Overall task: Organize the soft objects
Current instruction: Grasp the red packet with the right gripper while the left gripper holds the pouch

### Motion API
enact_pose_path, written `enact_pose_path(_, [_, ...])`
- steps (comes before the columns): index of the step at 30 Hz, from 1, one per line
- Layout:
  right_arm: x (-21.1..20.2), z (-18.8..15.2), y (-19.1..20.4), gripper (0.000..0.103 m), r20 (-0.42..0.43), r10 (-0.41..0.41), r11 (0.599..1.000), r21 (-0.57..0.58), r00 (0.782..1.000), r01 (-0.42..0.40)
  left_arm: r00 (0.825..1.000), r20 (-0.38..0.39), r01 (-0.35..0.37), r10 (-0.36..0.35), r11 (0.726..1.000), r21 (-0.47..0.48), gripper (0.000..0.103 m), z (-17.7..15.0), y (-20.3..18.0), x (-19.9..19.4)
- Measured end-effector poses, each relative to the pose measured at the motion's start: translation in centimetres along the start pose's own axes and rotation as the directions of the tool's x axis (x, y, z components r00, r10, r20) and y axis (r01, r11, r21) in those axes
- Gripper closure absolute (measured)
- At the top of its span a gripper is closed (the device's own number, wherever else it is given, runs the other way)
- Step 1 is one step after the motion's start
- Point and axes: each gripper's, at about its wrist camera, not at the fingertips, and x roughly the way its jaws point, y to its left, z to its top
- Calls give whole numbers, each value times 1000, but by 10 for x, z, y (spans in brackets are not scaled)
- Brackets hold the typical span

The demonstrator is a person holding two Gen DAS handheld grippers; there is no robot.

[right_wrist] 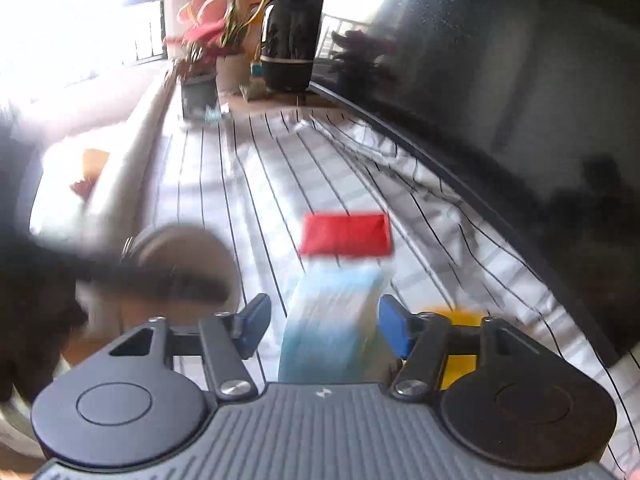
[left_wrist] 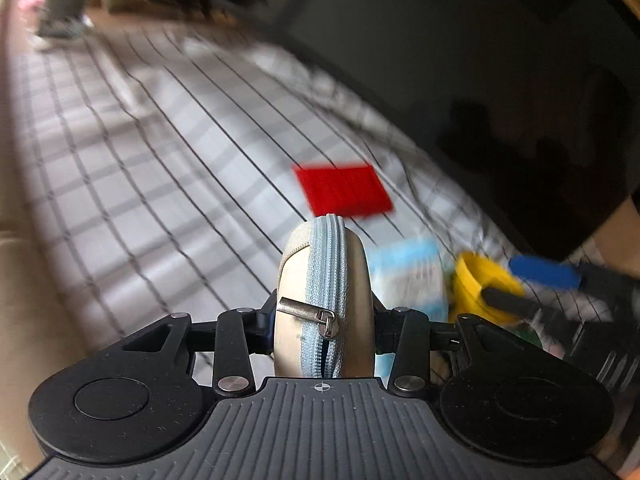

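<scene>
Checked cloth (left_wrist: 168, 168) with dark lines covers the long surface, rumpled along a dark glossy wall (right_wrist: 500, 80). Potted plants (right_wrist: 208, 52) stand at its far, sunlit end. The left gripper (left_wrist: 324, 316) pinches a beige zip pouch (left_wrist: 324, 300). The right gripper (right_wrist: 320, 324) is spread around a light blue packet (right_wrist: 332, 320), not touching. A red cloth (right_wrist: 346, 234) lies flat just beyond.

A striped cloth (right_wrist: 280, 168) covers the counter (right_wrist: 132, 152) ahead of the claw. At the far end stand potted plants (right_wrist: 208, 60) and a dark appliance (right_wrist: 290, 36); a black glossy panel (right_wrist: 500, 80) runs along the right.
</scene>
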Motion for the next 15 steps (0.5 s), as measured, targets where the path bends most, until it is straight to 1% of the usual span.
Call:
enact_pose_path(1, [3,14,-4,32,-15,22,999,23,1000,-22,1000,24,5,-5,1000,-12,59,0,7,-4])
enact_pose_path(2, [10,28,-8,22,-35,39,998,46,999,-37,999,45,13,-12,1000,-23,59,0,12,-7])
enact_pose_path(3, [22,41,-11,20,-71,55,996,68,996,-50,998,67,25,-22,999,-32,59,-1,18,-8])
enact_pose_path(5, [50,57,-14,20,-138,64,995,87,988,-53,995,94,41,-37,999,-36,59,-2,24,-6])
enact_pose_path(8, [110,72,-16,20,-254,15,997,72,967,4,993,114,47,-40,997,-56,59,-1,37,0])
enact_pose_path(10, [136,75,-20,20,-309,-13,997,65,951,35,991,126,46,-36,996,-75,59,-2,49,3])
enact_pose_path(12, [153,79,-25,20,-318,-46,996,58,947,67,990,138,48,-34,994,-99,59,-4,63,3])
enact_pose_path(15, [173,84,-33,20,-343,-61,994,64,937,88,988,149,59,-36,986,-154,59,-9,80,3])
